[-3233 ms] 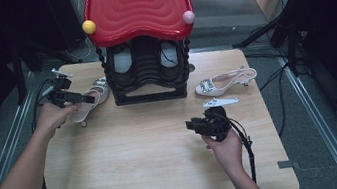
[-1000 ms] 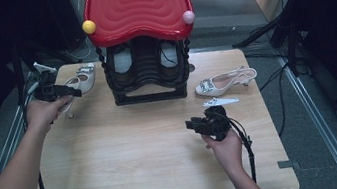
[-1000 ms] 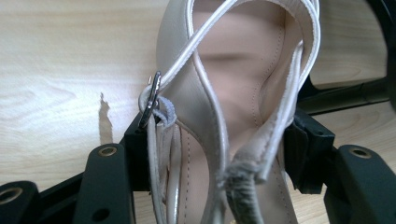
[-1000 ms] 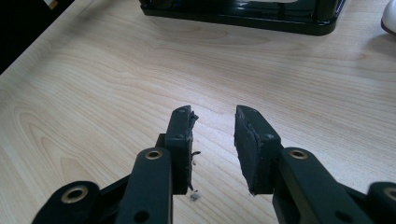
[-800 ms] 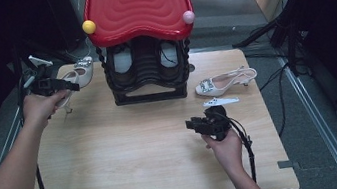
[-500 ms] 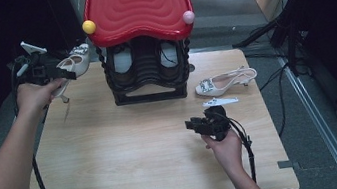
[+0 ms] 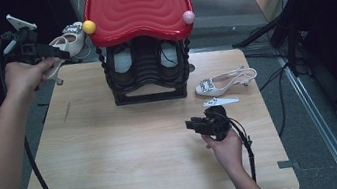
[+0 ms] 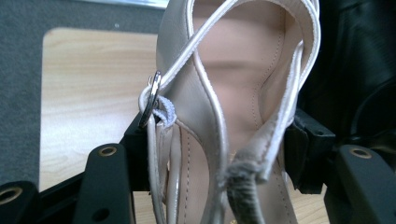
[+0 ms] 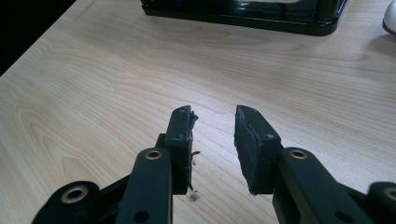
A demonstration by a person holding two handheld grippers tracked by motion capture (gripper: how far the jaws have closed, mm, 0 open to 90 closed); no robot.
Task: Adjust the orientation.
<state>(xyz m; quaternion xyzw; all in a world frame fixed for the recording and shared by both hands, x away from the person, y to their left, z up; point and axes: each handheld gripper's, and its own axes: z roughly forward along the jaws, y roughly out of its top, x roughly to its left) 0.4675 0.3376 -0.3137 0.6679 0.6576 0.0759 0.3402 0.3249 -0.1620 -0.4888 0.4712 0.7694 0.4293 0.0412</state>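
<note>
Wood table [image 7: 114, 148], grey floor [image 7: 311, 118]

We find a black rack [image 7: 147, 75] at the middle of the desk's [image 7: 114, 153] far edge, with a red wavy roof [image 7: 137, 3]. A yellow ball [image 7: 89, 27] sits at the roof's left corner and a pink ball [image 7: 189, 17] at its right. Shoes stand inside the rack. A second sandal [image 7: 225, 81] lies near the right edge, beside the rack.

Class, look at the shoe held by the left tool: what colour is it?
The shoe is pale cream-beige; the left gripper view shows it best.
</note>
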